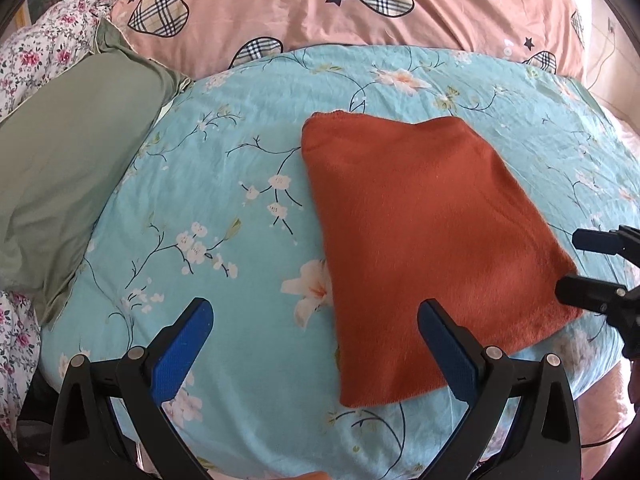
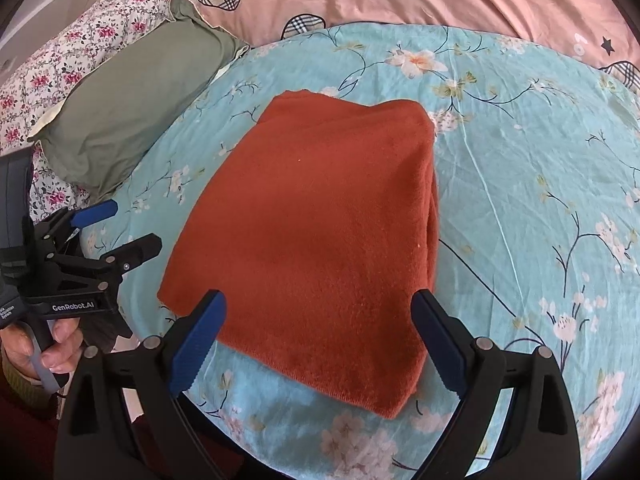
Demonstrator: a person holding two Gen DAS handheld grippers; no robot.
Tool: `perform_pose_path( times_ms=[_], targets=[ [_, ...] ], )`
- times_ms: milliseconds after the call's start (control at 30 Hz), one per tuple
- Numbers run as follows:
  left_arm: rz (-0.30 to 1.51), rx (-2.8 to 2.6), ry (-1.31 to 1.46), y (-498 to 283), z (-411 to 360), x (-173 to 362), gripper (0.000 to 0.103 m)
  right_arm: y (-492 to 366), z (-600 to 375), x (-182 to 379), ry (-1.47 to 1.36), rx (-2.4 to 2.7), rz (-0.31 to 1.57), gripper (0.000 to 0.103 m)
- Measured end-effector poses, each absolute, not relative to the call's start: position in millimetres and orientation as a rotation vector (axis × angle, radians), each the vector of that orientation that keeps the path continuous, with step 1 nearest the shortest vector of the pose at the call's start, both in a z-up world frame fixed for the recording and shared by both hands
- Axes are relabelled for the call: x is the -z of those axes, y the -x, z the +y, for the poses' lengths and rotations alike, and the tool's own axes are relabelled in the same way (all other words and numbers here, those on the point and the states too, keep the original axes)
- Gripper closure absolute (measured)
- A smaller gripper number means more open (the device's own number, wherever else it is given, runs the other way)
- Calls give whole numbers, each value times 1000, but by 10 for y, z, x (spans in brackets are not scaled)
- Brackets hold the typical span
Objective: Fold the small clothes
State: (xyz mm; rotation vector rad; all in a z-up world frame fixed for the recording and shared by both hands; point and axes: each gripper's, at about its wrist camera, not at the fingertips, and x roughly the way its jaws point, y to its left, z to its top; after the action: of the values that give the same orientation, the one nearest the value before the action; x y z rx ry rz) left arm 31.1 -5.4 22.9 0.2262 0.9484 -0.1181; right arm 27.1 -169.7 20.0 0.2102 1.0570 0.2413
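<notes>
A rust-orange fleece garment [image 1: 432, 240] lies folded into a flat rectangle on the light blue floral bedding [image 1: 224, 184]. It also fills the middle of the right wrist view [image 2: 320, 240], with stacked layers showing along its right edge. My left gripper [image 1: 316, 316] is open and empty, just above the bedding at the garment's near left edge. My right gripper [image 2: 320, 308] is open and empty over the garment's near edge. The left gripper also shows in the right wrist view [image 2: 132, 232], open, to the left of the garment. The right gripper shows in the left wrist view [image 1: 568, 264], open, by the garment's right corner.
A green pillow [image 1: 68, 184] lies to the left of the blue bedding. A pink quilt with plaid hearts [image 1: 320, 12] is bunched along the back. A floral sheet [image 2: 72, 52] lies at the far left. The bed's near edge drops off just below the grippers.
</notes>
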Motion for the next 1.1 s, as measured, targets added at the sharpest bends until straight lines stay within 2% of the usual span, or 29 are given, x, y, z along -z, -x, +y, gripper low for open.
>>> perform_pose_path(
  times_ms=[1100],
  targets=[
    [950, 130, -235, -400, -163, -179, 1, -428, -1737, -130, -198, -263, 1080, 9]
  ],
)
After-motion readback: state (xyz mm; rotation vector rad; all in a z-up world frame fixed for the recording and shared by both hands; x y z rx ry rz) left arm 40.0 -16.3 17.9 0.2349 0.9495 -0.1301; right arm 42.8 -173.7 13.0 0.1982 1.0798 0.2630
